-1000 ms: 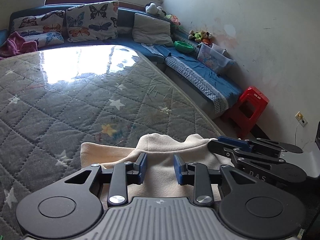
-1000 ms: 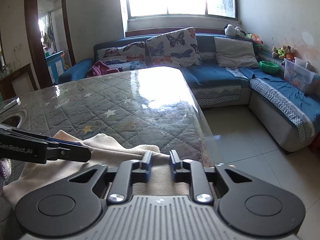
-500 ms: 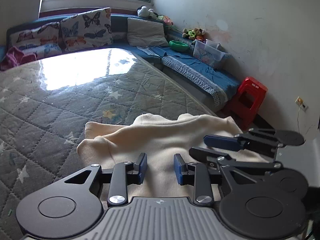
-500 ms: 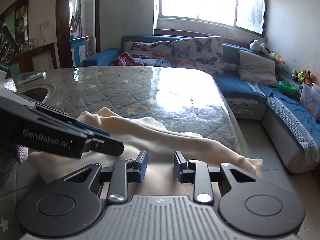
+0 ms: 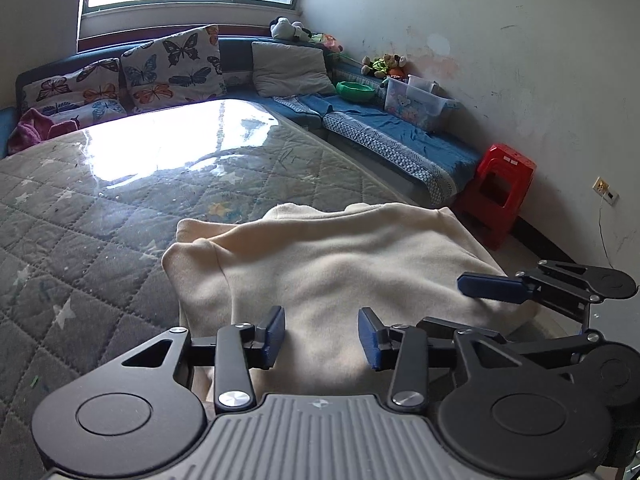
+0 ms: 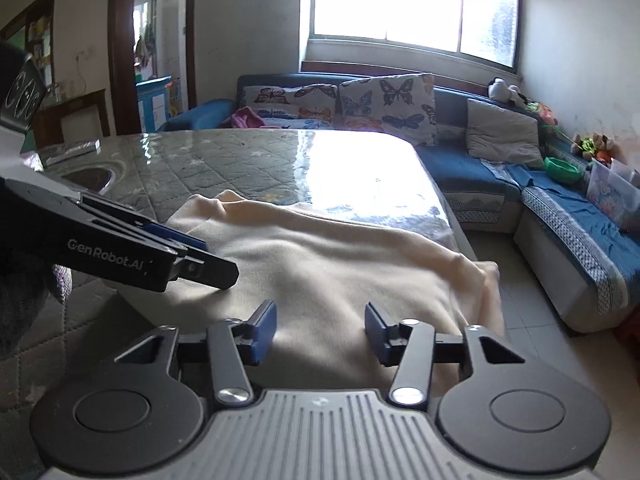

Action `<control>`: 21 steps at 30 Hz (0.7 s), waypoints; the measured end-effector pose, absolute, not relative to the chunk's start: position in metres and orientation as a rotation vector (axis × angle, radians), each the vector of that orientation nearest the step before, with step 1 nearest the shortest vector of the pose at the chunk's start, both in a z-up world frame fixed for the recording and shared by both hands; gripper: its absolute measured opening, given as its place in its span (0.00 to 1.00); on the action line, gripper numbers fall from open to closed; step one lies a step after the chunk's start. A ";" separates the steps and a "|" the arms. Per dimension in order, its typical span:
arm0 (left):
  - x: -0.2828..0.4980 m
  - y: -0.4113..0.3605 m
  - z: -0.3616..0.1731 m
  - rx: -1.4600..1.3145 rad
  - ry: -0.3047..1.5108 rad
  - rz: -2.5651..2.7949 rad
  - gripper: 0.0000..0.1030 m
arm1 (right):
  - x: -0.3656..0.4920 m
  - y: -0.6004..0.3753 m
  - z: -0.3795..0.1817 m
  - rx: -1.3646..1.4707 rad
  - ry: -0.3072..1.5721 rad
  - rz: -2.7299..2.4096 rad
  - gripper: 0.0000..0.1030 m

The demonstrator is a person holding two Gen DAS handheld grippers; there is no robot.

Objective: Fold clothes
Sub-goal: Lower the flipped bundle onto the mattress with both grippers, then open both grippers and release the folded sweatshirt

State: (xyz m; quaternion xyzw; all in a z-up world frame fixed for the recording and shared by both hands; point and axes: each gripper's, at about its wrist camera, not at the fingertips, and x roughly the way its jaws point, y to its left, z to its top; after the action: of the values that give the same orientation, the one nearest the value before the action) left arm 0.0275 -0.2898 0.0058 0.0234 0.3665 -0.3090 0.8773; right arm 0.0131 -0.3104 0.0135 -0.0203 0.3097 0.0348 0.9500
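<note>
Right under my left tool (image 5: 322,334), cream cloth: the jaws stand well apart, blue pads either side of nothing, hovering over the near edge of the cream garment (image 5: 340,264). Over on my right, same story. The right tool (image 6: 320,334) is spread wide and has hold of nothing, with the garment (image 6: 332,276) lying below and ahead of it. Each tool shows in the other's camera: the right one pokes in from the side of the left view (image 5: 520,304), the left one crosses the right view (image 6: 160,252) above the cloth; whether it touches, I cannot tell.

Moving out, the garment sprawls flat across the near corner of the counter (image 5: 100,208), which is topped with a grey quilted star-pattern cover under a glossy sheet. One edge of the cloth droops past the counter's side in the right view.

Further back, a red stool (image 5: 498,188) by the wall, then the blue sofa (image 6: 472,168) with butterfly cushions (image 6: 384,98), and the bright window (image 6: 412,4) behind.
</note>
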 end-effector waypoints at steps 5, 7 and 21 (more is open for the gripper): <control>0.017 -0.286 0.007 0.048 0.757 -0.629 0.50 | 0.003 -0.312 0.013 -0.026 0.630 0.045 0.70; 0.013 -0.285 0.006 0.052 0.753 -0.626 0.51 | 0.000 -0.311 0.010 -0.035 0.632 0.035 0.73; 0.004 -0.269 0.007 0.023 0.746 -0.596 0.54 | -0.015 -0.322 0.003 0.048 0.634 0.002 0.87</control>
State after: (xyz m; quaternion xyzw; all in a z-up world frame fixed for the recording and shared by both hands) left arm 0.0037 -0.2692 0.0069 0.0112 0.3590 -0.2868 0.8881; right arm -0.0154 -0.3216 0.0025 0.0236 0.3117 0.0009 0.9499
